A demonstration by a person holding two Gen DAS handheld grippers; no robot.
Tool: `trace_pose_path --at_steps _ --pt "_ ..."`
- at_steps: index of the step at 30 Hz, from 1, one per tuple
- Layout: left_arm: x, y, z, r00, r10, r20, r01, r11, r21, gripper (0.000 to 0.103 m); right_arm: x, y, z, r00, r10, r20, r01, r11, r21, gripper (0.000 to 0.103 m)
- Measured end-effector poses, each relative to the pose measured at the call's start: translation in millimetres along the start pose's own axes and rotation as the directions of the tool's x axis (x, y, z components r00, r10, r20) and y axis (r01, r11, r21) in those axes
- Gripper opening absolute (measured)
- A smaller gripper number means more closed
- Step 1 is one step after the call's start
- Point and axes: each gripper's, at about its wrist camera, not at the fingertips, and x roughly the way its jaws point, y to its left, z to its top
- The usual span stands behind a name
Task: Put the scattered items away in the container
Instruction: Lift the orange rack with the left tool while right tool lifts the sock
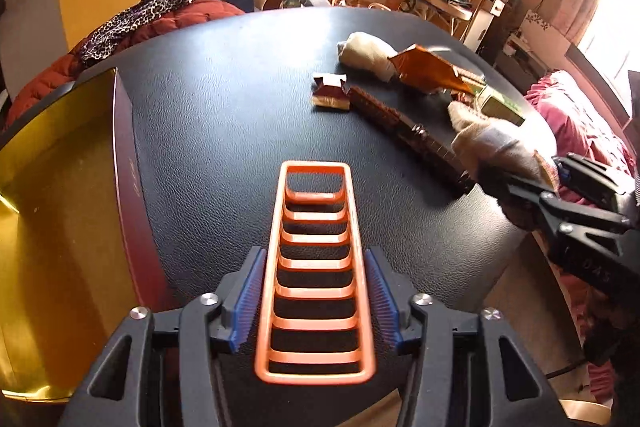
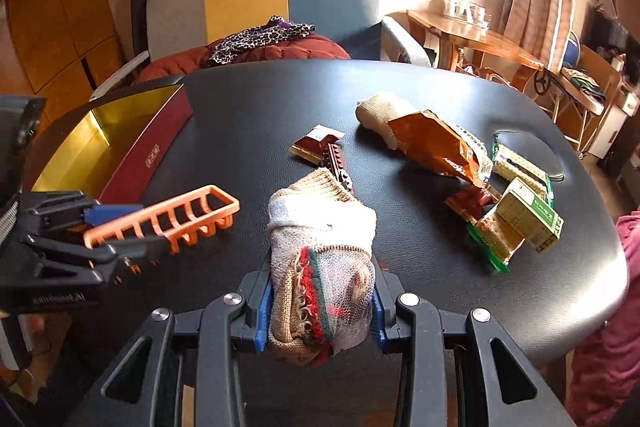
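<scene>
My left gripper (image 1: 316, 301) is shut on an orange plastic rack (image 1: 316, 267) and holds it above the black table; it also shows in the right wrist view (image 2: 168, 215). My right gripper (image 2: 320, 307) is shut on a rolled beige sock (image 2: 320, 259), which also shows at the right of the left wrist view (image 1: 496, 143). The container, a red box with gold lining (image 1: 52, 195), stands at the table's left edge (image 2: 96, 155). Scattered on the table are a second sock (image 2: 380, 115), an orange snack bag (image 2: 436, 147), a small red packet (image 2: 312, 145), a brown toy train (image 1: 400, 123), and green boxes (image 2: 528, 215).
The black table (image 1: 224, 99) has a rounded edge. A chair with a red cushion and leopard cloth (image 2: 260, 43) stands behind it. A wooden side table (image 2: 472, 35) and shelves are at the far right. Pink fabric (image 1: 580, 131) lies beside the table's right edge.
</scene>
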Motion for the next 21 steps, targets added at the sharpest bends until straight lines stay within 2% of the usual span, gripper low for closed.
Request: trace_pose_path --at_steps 7,8,10,11,17,21 --pt "23.6 -8.8 4.3 0.998 0.029 -0.055 -0.027 0.999 0.041 0.06 1.3 -8.2 -5.6 1.0 0.014 -0.007 -0.014 0.999 0.038 0.038" --pt "27.6 -9.2 5.4 0.998 0.03 -0.063 -0.027 0.999 0.045 0.059 1.7 -9.4 -6.2 1.0 0.018 -0.008 -0.017 0.999 0.043 0.038" --pt "29.5 -6.7 5.5 0.998 0.021 -0.058 -0.02 1.0 0.019 0.05 2.0 -11.1 -6.9 1.0 0.023 -0.009 -0.023 0.998 0.051 0.038" --pt "30.4 -5.4 5.6 0.998 0.017 -0.055 -0.017 1.0 0.006 0.05 2.0 -11.8 -6.9 1.0 0.025 -0.008 -0.024 0.998 0.052 0.038" --pt "15.3 7.4 3.9 1.0 0.012 0.01 -0.011 0.997 -0.07 0.05 4.1 -11.0 -6.2 0.999 0.032 -0.008 -0.032 0.998 0.05 0.038" --pt "-12.1 16.9 4.2 0.997 0.007 0.083 0.002 0.993 -0.114 0.05 5.8 -5.4 -5.4 0.999 0.04 -0.01 -0.04 0.998 0.042 0.038"
